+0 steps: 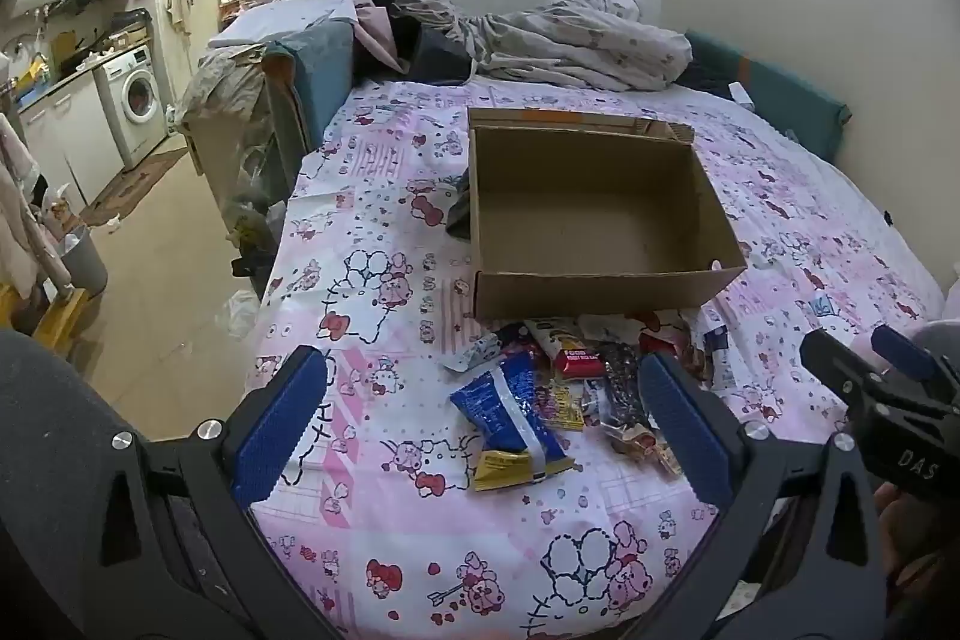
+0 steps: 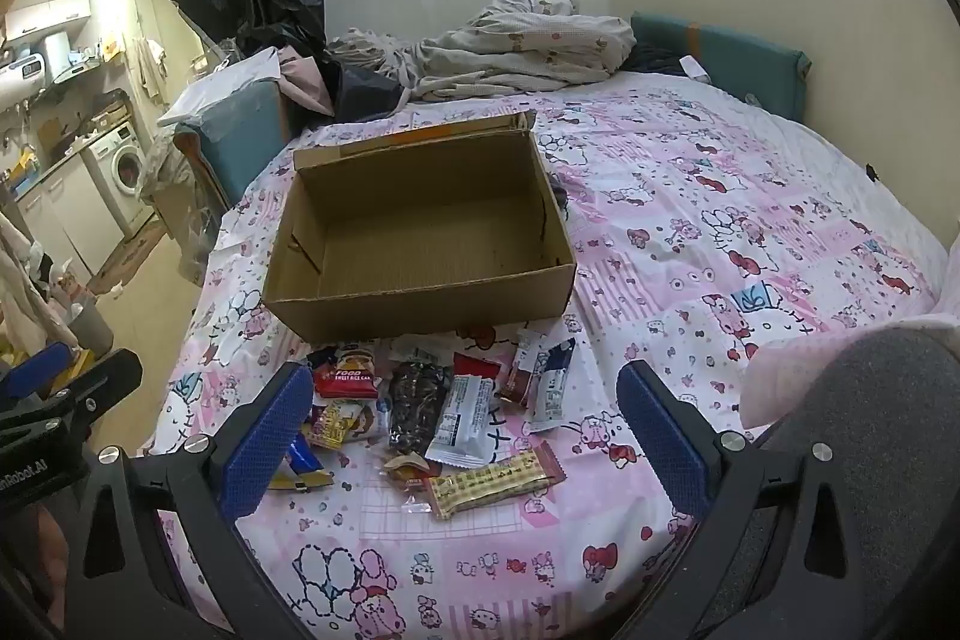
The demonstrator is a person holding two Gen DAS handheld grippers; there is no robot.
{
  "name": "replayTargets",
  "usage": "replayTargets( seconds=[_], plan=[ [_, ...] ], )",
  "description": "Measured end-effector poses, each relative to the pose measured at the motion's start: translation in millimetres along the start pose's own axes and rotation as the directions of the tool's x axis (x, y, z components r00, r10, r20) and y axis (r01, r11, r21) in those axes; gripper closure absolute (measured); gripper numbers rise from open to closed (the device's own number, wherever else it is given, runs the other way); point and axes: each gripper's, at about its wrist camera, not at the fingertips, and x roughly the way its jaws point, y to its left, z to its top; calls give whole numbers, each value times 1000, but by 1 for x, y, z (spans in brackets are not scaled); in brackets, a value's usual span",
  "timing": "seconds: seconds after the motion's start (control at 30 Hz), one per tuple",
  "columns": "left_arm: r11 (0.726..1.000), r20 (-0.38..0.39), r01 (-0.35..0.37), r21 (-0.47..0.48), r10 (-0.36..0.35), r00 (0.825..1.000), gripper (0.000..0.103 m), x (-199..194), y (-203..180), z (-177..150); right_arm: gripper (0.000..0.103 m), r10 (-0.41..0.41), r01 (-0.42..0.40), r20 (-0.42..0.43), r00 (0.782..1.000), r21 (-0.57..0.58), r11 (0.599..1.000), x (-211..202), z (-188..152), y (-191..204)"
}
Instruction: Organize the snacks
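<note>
Left hand-held gripper [image 1: 483,415]: jaws spread wide, blue pads [image 1: 279,421] well apart, nothing between them, pointing toward 12 o'clock. Right hand-held gripper [image 2: 465,421]: jaws likewise wide apart, pads [image 2: 663,439] bare, nothing gripped. In the left wrist view the right unit shows at 3 o'clock; both sit level, side by side.

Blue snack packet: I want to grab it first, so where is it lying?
The blue snack packet with the yellow end lies on the pink cartoon bedsheet, at the left edge of the snack pile, in front of the open brown cardboard box.
</note>
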Motion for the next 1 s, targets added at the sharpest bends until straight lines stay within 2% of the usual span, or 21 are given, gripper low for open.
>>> replayTargets(
  seconds=[0.03, 0.27, 0.37, 1.0],
  plan=[
    [1000, 6, 17, -26, -17, 1000, 0, 0, 2, 0, 0, 0, 0, 0, 1000, 1, 1000, 0, 0, 0],
    [1000, 22, -8, -24, 9, 1000, 0, -4, 1, -4, 0, 5, -5, 1, 1000, 5, 1000, -1, 0, 0],
    [1000, 2, 13, -11, -13, 1000, 0, -2, -1, -2, 0, 5, -5, 2, 1000, 5, 1000, -1, 1, 0],
    [1000, 2, 16, -11, -16, 1000, 0, 0, -1, -2, 0, 5, -5, 3, 1000, 5, 1000, -1, 1, 0]
  ],
)
